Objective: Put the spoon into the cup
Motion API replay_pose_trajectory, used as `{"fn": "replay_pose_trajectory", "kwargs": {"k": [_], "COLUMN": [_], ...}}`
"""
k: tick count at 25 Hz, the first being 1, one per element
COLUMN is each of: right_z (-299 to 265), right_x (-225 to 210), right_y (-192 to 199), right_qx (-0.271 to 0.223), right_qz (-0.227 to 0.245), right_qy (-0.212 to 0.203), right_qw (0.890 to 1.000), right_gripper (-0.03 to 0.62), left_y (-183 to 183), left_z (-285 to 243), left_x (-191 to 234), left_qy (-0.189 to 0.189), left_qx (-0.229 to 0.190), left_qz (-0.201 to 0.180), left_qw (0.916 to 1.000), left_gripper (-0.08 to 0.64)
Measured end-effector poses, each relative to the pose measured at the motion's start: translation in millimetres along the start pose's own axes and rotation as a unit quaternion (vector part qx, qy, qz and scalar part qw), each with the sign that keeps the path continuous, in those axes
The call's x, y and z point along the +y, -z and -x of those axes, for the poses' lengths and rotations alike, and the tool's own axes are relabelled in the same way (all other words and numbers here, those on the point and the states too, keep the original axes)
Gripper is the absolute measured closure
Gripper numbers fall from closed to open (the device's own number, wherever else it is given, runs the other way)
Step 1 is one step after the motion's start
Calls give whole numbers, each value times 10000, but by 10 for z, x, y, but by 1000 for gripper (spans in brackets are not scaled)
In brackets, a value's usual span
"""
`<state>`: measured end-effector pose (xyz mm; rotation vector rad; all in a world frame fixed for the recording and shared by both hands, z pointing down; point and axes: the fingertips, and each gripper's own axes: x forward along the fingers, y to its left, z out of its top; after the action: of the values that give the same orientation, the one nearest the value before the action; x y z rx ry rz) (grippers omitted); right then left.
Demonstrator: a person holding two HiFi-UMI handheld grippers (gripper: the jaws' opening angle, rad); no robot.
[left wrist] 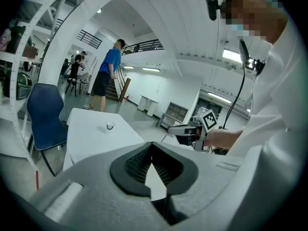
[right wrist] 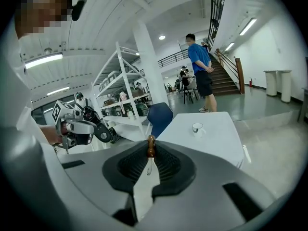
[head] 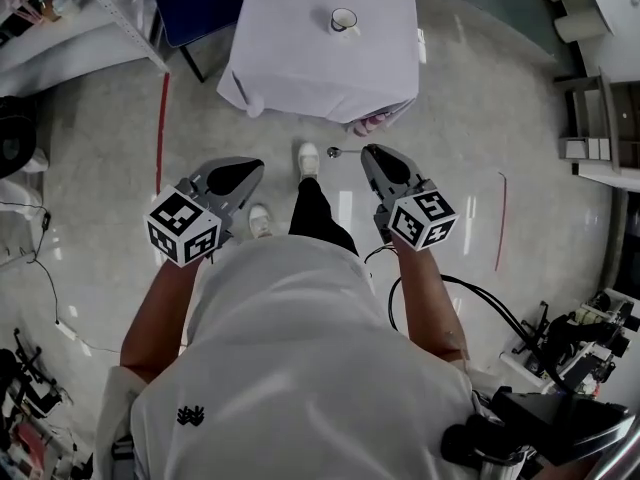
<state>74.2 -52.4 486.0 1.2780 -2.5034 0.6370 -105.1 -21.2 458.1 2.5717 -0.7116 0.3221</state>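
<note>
**Spoon in the right gripper, cup on the table ahead**

Head view: the person stands on a pale floor. Ahead of them is a table (head: pixel 300 63) under a white cloth, and the cup (head: pixel 343 20) stands alone on it near its far edge. Both grippers are held out in front of the body, well short of the table. The right gripper (head: pixel 368 154) has the spoon (head: pixel 334 152) sticking out sideways from its tips, with the bowl over the floor near the person's shoe (head: pixel 308 158). The left gripper (head: pixel 254 168) carries nothing. A blue chair (head: pixel 195 8) stands at the table's left corner.

Left gripper view: the left gripper (left wrist: pixel 152 147) has its jaw tips touching and nothing between them, with only a narrow wedge of gap lower down. Beyond them is the table (left wrist: pixel 91 141) with the cup (left wrist: pixel 110 125) on it and the chair (left wrist: pixel 45 117) beside it. A bystander in a blue shirt (left wrist: pixel 109 73) stands further off.

Right gripper view: the right gripper (right wrist: pixel 150 154) has its jaws clamped on the spoon (right wrist: pixel 151 147). Its thin stem runs up the seam between the pads, and a brownish end stands just past the tips. The cup (right wrist: pixel 197 127) sits on the table (right wrist: pixel 216 141) to the upper right, well apart from the spoon. The left gripper (right wrist: pixel 96 131) shows at the left.
</note>
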Motion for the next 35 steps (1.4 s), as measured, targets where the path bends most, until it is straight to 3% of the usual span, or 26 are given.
{"fn": "replay_pose_trajectory", "kwargs": {"k": [14, 21, 35], "right_z": [-1143, -2035, -3213], "right_x": [-1944, -2704, -3431], "right_y": [-1068, -1424, -1233], "right_qx": [-204, -87, 358], "right_qz": [-36, -117, -405], "right_qy": [-78, -211, -450], "right_qw": [9998, 9997, 9975], "right_gripper": [549, 549, 549], "left_y": [-1043, -1442, -1631], "left_z": [-1187, -1670, -2022], "left_x": [815, 1374, 1877], "left_qy": [-565, -843, -1538], "left_qx": [68, 87, 260], "left_qz": [-105, 92, 410], "left_qw": [9983, 9964, 9869], "left_gripper": [549, 549, 549]}}
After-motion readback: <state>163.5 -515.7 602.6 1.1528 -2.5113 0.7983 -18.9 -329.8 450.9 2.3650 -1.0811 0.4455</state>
